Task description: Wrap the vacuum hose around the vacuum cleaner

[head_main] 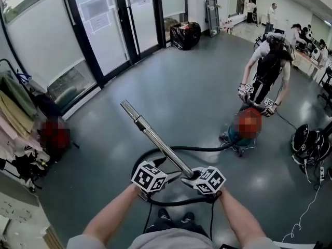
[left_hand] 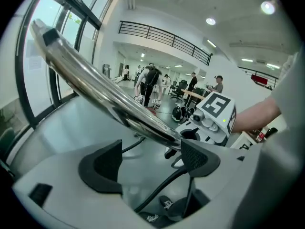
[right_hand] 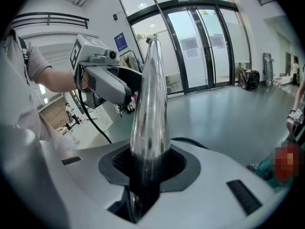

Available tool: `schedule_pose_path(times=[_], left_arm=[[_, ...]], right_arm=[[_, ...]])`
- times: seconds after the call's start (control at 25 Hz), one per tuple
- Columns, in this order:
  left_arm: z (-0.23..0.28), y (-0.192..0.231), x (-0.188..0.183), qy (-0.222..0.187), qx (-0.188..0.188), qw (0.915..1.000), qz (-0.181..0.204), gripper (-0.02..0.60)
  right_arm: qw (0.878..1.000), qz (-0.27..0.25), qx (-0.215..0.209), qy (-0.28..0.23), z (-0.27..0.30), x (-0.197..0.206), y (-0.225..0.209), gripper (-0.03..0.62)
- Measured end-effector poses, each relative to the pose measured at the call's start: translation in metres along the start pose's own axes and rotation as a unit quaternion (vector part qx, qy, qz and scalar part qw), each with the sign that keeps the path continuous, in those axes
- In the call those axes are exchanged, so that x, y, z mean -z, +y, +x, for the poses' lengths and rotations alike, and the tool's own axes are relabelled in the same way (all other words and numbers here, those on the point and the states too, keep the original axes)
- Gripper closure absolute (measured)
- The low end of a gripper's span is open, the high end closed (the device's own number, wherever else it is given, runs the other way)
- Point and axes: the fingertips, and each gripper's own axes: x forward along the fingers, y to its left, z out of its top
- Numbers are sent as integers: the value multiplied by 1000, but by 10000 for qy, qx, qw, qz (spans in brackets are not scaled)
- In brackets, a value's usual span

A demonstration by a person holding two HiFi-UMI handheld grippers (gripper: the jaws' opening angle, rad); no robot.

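A chrome vacuum wand (head_main: 155, 139) slants up and to the left over the grey floor. My right gripper (head_main: 194, 176) is shut on its lower end; in the right gripper view the pads (right_hand: 116, 162) clamp the wand (right_hand: 150, 104). My left gripper (head_main: 171, 177) sits just left of it, open. In the left gripper view the wand (left_hand: 95, 87) crosses above the wide jaws (left_hand: 150, 159), close to the right pad (left_hand: 198, 156). The black hose (head_main: 207, 149) loops round my feet and runs right to the teal vacuum cleaner (head_main: 236, 135), partly hidden by a mosaic patch.
Another person (head_main: 270, 61) bends over the vacuum cleaner with marker-cube grippers. Glass doors (head_main: 104, 30) and a clothes rack (head_main: 15, 113) line the left. A black bag (head_main: 185, 35) stands at the back. Black gear (head_main: 308, 144) and a white cable (head_main: 306, 211) lie at the right.
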Motion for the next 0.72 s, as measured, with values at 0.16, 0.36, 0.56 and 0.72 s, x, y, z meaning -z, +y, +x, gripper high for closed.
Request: schedule_pose_path(times=[0.16, 0.36, 0.56, 0.72], left_arm=[[-8, -16, 4, 248, -360, 9956, 826, 202], [-14, -36, -7, 450, -646, 9771, 1978, 202], [-13, -52, -32, 633, -726, 9520, 2906, 202], [-4, -69, -46, 908, -484, 9317, 3482, 202]], right_arm=[[9998, -44, -117, 182, -6, 10, -4, 482], [9984, -185, -247, 477, -20, 20, -12, 482], [9954, -353, -285, 839, -36, 26, -11, 482], [9911, -452, -310, 1217, -50, 38, -9, 482]])
